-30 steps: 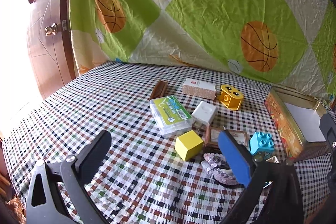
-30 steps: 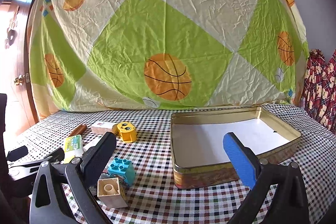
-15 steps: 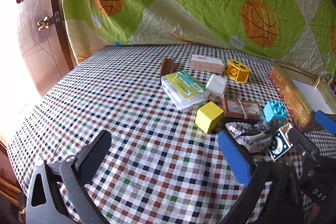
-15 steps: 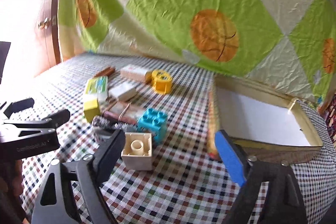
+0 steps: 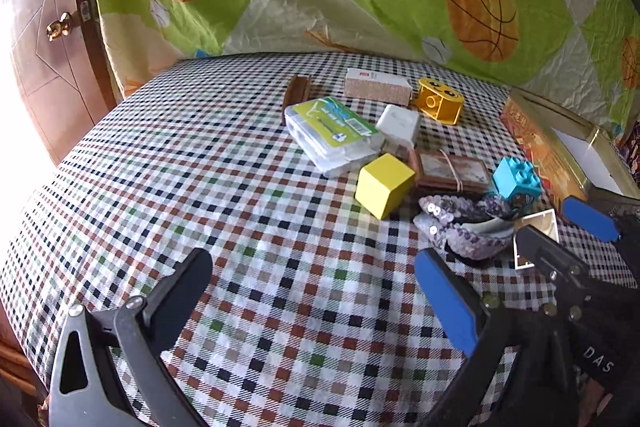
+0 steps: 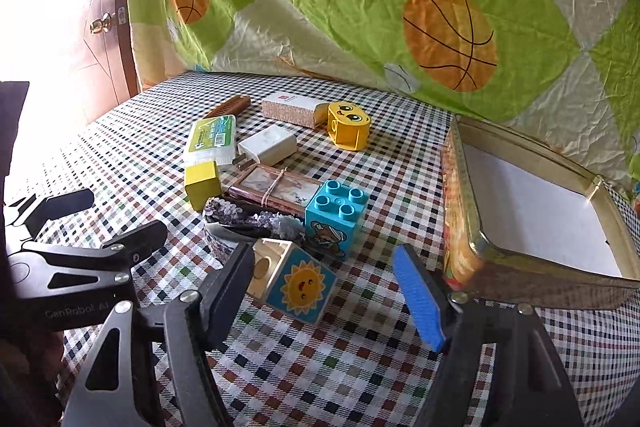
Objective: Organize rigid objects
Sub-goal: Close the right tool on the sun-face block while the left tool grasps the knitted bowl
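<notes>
The right gripper (image 6: 324,287) is held low over the checked tablecloth (image 6: 360,367), its jaws partly apart and just now closing, with the wooden cube (image 6: 292,281) bearing a sun picture lying between them. The black pad is seen touching or nearly touching the cube's open side, while the blue pad stands clear of it, so nothing is yet gripped. The left gripper (image 5: 312,291) hangs wide open and empty above bare cloth, with the yellow block (image 5: 383,184) ahead of it.

The cube sits tilted and skewed to the jaws, so a closing squeeze could be taken on a corner instead of flat faces; the cube might then be twisted, pushed sideways, or popped out. Just beyond the black pad a sequined purple thing (image 6: 240,217) lies against the cube, and it could be caught or dragged along. The blue brick (image 6: 336,213), just ahead of the jaws, might be knocked if the fingers are pushed forward.

The tin box (image 6: 468,227), ahead and to the blue-pad side, appears to be the intended container, though that is judged only from the task. Its near wall stands close to the blue pad, and it could be struck or shifted during a hasty lift and swing.
</notes>
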{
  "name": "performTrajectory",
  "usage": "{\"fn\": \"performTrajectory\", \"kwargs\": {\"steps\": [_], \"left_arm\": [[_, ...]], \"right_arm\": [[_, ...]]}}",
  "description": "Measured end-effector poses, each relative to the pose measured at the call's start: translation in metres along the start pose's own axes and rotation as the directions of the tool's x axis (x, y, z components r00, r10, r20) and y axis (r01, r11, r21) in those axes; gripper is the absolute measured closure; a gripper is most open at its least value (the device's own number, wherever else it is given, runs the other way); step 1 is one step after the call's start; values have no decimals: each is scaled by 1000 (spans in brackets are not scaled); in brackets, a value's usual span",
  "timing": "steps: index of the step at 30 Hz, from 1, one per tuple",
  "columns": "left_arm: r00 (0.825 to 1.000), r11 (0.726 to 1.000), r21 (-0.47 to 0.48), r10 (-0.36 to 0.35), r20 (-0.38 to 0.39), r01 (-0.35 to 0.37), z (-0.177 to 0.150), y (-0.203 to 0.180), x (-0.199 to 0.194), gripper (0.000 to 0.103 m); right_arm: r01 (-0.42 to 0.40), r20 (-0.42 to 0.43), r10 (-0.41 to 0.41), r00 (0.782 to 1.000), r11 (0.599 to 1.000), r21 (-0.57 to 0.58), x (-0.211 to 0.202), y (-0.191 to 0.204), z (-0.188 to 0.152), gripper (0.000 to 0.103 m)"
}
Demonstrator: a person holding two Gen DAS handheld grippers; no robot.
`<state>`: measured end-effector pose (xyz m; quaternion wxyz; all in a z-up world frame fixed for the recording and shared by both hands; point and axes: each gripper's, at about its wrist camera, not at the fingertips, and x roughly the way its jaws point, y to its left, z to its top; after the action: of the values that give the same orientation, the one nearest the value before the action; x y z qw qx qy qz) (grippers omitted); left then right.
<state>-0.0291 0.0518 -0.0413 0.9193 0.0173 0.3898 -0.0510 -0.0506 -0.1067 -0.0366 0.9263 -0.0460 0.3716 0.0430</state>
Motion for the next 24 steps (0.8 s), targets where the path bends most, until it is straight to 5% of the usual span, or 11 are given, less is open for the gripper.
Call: {"fn": "performTrajectory", "kwargs": {"steps": [6, 11, 14, 15, 17, 24], "left_arm": [[1000, 1000, 10, -5, -2, 5, 1, -2, 2, 1], [1000, 1000, 30, -7, 14, 7, 0, -4, -2, 1], [1000, 999, 32, -8, 16, 7, 1, -5, -2, 1], [1000, 999, 33, -8, 15, 8, 1, -5, -2, 1], [1000, 999, 34, -14, 15, 14, 1, -6, -2, 1], [990, 991, 29, -134, 35, 133, 7, -23, -10, 1]], "right_arm": [[-71, -41, 70, 997, 997, -3, 4, 4, -5, 39], [-169, -103, 186, 977, 974, 153, 20, -20, -7, 39], [-191, -80, 212, 974, 959, 209, 19, -31, -8, 41], [-195, -76, 216, 973, 957, 214, 18, -33, -8, 55], [-206, -86, 226, 970, 958, 199, 19, -33, -9, 67], [-185, 46, 180, 983, 973, 141, -14, -36, -12, 67]]}}
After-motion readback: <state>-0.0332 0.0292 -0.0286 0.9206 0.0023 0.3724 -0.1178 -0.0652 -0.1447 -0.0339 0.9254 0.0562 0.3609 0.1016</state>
